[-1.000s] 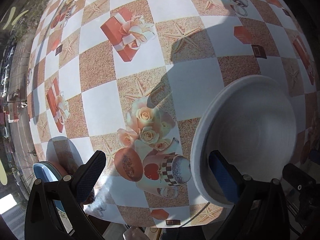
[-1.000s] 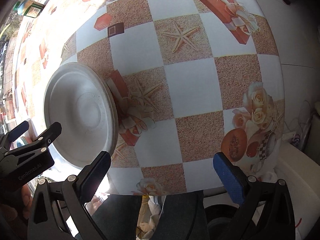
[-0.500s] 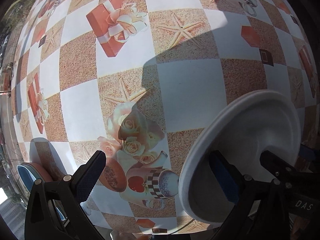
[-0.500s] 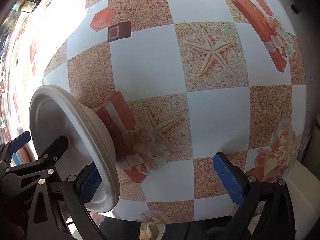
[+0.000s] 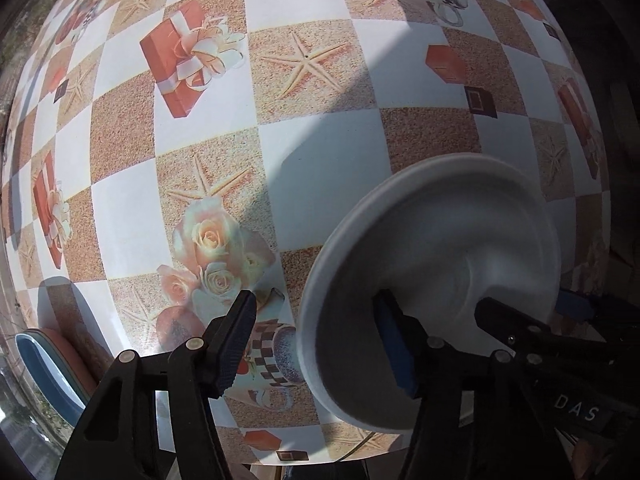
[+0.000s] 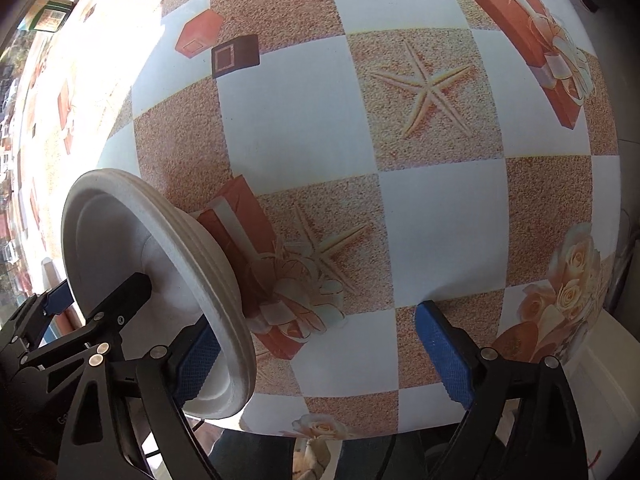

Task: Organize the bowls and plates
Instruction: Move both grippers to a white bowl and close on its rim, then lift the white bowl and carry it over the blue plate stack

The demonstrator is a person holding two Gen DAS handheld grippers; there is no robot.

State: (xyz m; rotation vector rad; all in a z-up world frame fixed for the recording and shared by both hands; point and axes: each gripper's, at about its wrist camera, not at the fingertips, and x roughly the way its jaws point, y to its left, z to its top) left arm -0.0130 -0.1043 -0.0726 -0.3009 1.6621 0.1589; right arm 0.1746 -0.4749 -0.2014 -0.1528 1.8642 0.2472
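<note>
Checkered tablecloth [image 5: 208,216] near its front edge carries the white plate [image 5: 460,236]. Both grippers straddle its rim, jaws just closing, neither yet pinching — left gripper [image 5: 316,336], right gripper [image 6: 320,352]. Squeeze evenly before lifting; one-sided pressure could tip it.

Both grippers point down. Left gripper [image 5: 316,340] jaws have just been closing, one finger either side of the plate's rim; right gripper [image 6: 320,344] likewise, gap wide.

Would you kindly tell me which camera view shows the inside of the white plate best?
The left wrist view: the white plate faces it, showing the whole basin. The right wrist view sees it nearly edge-on, mostly its ridged rim.
</note>
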